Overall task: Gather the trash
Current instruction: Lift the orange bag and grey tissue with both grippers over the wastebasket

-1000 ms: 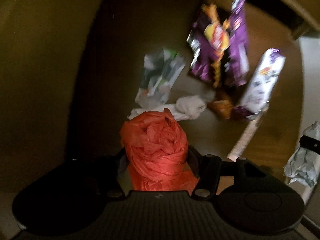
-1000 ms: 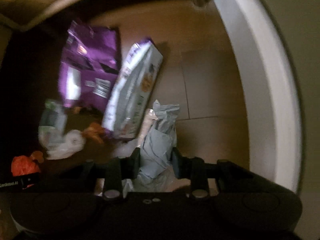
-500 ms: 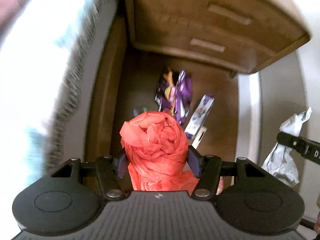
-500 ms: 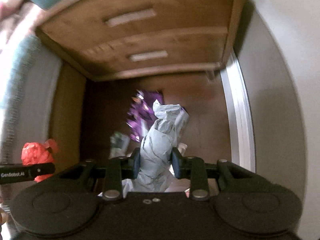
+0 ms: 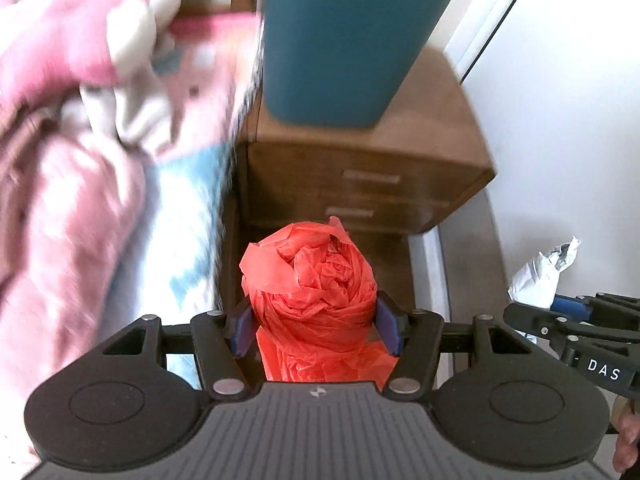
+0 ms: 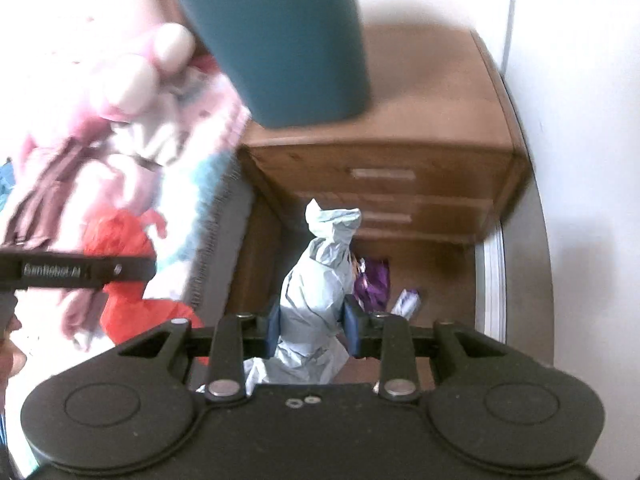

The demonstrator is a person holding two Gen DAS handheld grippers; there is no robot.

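On your left lies a blurred heap of pink and white bedding (image 5: 80,128). Your left gripper (image 5: 316,328) is clamped on a crumpled red-orange plastic bag (image 5: 312,288), held in the air in front of the brown wooden two-drawer nightstand (image 5: 400,176). A tall teal plastic bin (image 5: 340,40) stands on that nightstand. Your right gripper (image 6: 312,330) pinches a twisted wad of pale grey paper (image 6: 316,292). Below it, purple snack wrappers (image 6: 374,284) lie on the brown floor (image 6: 440,280).
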